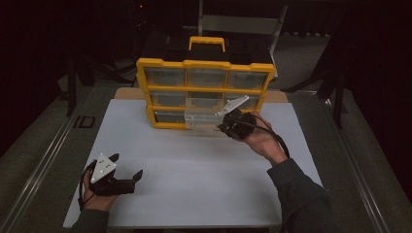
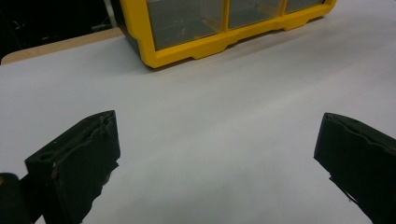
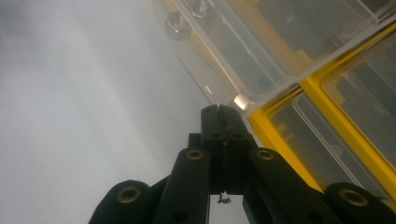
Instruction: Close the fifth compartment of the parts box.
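Right, your right gripper (image 3: 218, 112) has its jaws pressed together, nothing visible between them, its tip at the front corner of the clear plastic drawer (image 3: 243, 51) that already stands pulled partway out of the yellow-framed organiser cabinet's (image 1: 204, 90) bottom row. Two steel nuts (image 3: 180, 24) lie inside. Your left gripper (image 1: 127, 175) rests jaws apart on the white tabletop (image 1: 194, 174), well away. Drawer out; contents seemingly still to handle.

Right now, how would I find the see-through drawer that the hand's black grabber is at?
Find the yellow plastic organizer cabinet standing at the far side of the white table. Look along its bottom row for the clear plastic drawer, where the shut right gripper meets its corner. Unlike its neighbours, it sticks out from the yellow frame, with metal nuts inside.
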Motion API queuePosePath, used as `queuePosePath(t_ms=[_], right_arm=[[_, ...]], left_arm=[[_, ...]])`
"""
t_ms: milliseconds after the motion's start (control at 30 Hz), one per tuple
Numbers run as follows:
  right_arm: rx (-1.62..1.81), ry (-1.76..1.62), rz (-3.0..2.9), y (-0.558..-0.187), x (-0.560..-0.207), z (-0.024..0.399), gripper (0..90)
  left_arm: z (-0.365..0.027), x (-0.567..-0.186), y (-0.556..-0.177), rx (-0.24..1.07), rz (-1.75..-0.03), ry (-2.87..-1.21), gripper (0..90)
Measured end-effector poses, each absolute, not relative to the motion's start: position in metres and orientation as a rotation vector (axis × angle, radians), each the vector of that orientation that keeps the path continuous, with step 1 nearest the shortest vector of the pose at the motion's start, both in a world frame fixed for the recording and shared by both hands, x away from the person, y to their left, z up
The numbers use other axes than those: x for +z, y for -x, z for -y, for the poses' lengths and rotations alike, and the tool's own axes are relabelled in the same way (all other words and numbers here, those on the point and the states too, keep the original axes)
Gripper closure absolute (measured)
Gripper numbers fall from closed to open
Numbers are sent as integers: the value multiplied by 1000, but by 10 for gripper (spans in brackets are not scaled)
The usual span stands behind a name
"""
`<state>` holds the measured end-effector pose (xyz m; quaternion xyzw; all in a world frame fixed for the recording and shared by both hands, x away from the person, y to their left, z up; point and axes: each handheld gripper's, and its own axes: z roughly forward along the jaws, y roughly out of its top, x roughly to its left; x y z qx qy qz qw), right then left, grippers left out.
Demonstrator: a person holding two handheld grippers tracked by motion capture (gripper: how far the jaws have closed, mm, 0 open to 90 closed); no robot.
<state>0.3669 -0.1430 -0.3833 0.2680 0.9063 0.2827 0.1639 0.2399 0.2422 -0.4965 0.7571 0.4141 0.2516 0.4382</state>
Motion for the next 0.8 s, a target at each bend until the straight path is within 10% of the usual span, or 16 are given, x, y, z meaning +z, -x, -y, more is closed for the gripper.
queuePosePath(t_ms=[800], right_arm=[[883,-771,-2554,-374,-393,129,900]], left_arm=[[-242,-496,-240,625,-1029,-1881,5]])
